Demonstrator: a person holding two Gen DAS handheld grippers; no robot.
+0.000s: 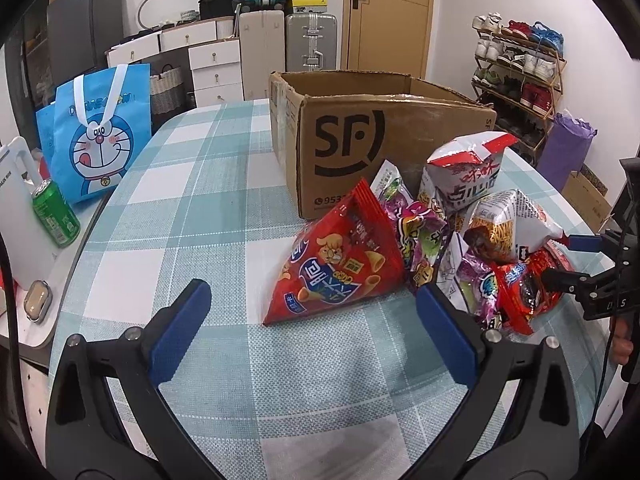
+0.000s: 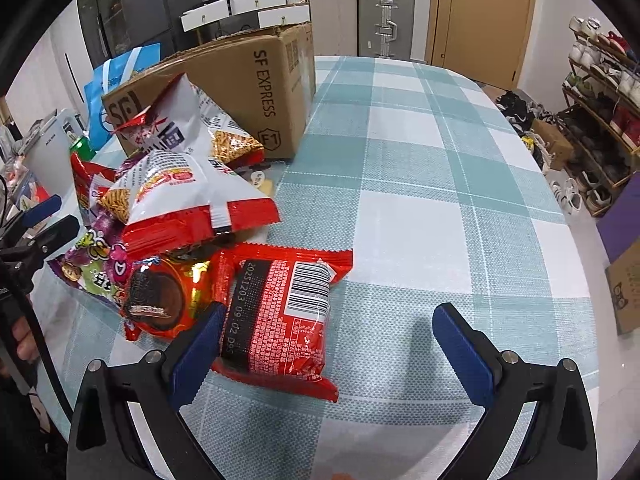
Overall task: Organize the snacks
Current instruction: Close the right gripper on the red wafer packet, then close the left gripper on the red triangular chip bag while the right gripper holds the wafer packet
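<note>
An open SF cardboard box (image 1: 380, 140) (image 2: 240, 92) stands on the checked tablecloth (image 1: 180, 208). A pile of snack packs lies against its near side. In the pile are a red triangular chip bag (image 1: 340, 264), two white noodle-snack bags (image 1: 468, 176) (image 2: 188, 200), a purple candy bag (image 1: 416, 224) (image 2: 96, 260) and a red chocolate-cookie pack (image 1: 524, 292) (image 2: 168, 300). My left gripper (image 1: 314, 296) is open, just short of the chip bag. My right gripper (image 2: 330, 312) is open around a red pack with a barcode (image 2: 280, 312), whose edge touches the left finger.
A blue Doraemon bag (image 1: 96, 140), a green can (image 1: 56, 212) and a white appliance (image 1: 20, 208) sit left of the table. A shoe rack (image 1: 516, 64) (image 2: 600, 120) stands to the right. Suitcases (image 2: 384, 8) and a door lie beyond. Bare cloth (image 2: 440, 160) stretches right of the pile.
</note>
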